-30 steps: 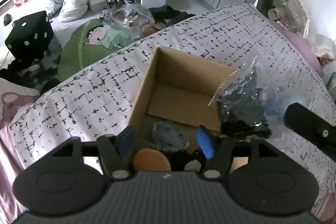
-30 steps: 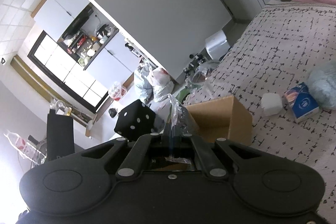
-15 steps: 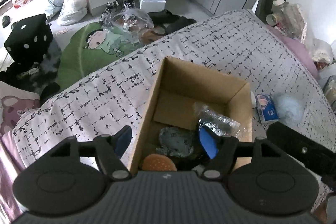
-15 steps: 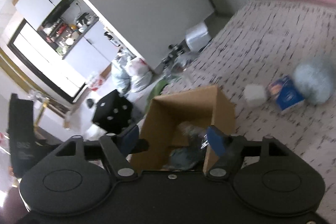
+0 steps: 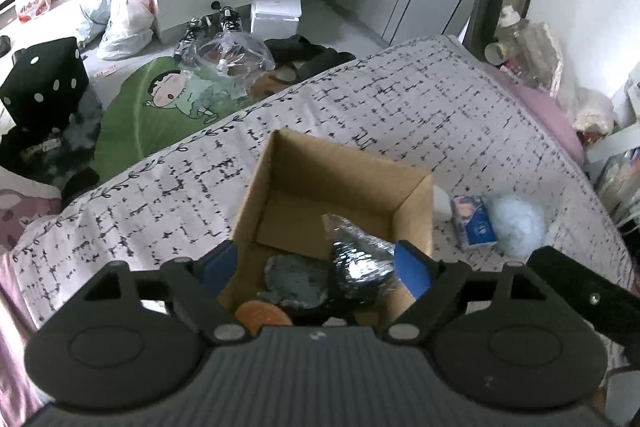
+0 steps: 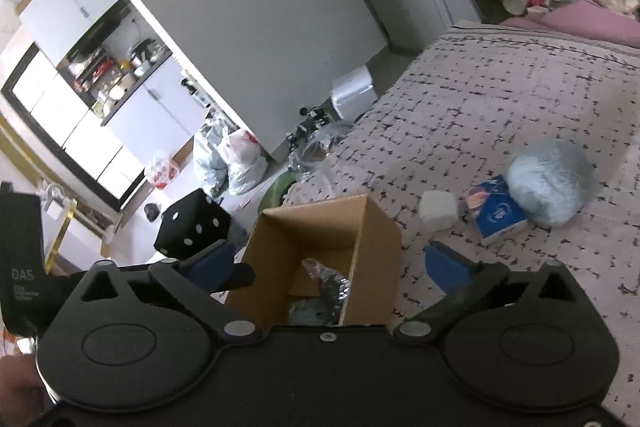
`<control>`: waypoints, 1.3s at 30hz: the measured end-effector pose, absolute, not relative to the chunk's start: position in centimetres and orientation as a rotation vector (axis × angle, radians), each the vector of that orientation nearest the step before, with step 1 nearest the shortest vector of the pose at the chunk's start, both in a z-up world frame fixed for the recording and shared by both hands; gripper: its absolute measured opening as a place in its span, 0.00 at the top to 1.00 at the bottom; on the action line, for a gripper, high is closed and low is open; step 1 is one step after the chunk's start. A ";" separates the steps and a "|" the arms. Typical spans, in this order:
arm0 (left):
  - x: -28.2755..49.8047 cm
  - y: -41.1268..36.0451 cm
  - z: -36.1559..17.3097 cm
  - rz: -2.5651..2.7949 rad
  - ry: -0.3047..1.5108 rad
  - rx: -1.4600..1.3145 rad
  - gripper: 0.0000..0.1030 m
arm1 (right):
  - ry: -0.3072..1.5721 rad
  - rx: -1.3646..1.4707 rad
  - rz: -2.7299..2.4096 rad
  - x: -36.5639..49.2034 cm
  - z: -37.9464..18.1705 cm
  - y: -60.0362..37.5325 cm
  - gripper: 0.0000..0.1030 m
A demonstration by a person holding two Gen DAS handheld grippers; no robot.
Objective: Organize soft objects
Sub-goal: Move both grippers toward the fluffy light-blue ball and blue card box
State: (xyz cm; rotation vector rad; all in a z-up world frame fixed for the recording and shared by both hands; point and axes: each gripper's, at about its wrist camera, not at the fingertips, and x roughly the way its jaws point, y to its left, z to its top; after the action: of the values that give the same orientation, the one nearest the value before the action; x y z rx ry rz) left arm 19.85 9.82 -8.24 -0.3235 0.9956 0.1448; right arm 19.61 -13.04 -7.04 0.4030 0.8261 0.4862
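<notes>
An open cardboard box (image 5: 344, 163) (image 6: 376, 227) stands on the patterned bedspread. Inside lie a clear bag of dark fabric (image 5: 360, 263) (image 6: 328, 281), a grey-blue soft item (image 5: 294, 281) and an orange round item (image 5: 262, 313). A fluffy light-blue ball (image 5: 518, 221) (image 6: 550, 183), a blue tissue pack (image 5: 472, 221) (image 6: 496, 213) and a white block (image 6: 438, 209) lie right of the box. My left gripper (image 5: 316, 267) is open and empty over the box's near side. My right gripper (image 6: 328, 263) is open and empty above the box.
The bed edge runs left of the box, with a green cartoon rug (image 5: 160, 107), a black dice cushion (image 5: 44, 83) and plastic bags (image 5: 124, 23) on the floor beyond. Pink bedding and clutter (image 5: 536, 39) sit at the bed's far right.
My right gripper held the bag of dark fabric above the box, opened, and the bag dropped into the box. The right gripper has drawn back and both views shifted slightly.
</notes>
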 end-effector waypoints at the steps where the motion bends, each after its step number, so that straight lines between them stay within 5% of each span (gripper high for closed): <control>1: 19.9 9.5 -8.0 0.145 0.991 -0.327 0.18 | 0.829 0.411 0.474 19.8 -7.1 -13.6 0.00; 9: 20.2 6.5 -6.6 0.142 0.986 -0.316 0.07 | 0.821 0.465 0.418 20.1 -6.8 -17.1 0.00; 39: 24.4 -4.2 -6.4 0.052 0.940 -0.247 0.07 | 0.833 0.576 0.269 23.0 -6.6 -27.7 0.00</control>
State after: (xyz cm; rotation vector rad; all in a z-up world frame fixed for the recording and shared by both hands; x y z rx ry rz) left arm 24.41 -4.25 -6.36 -0.2473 0.9395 0.0523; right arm 22.98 -27.66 -6.62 0.5759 0.8330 0.2691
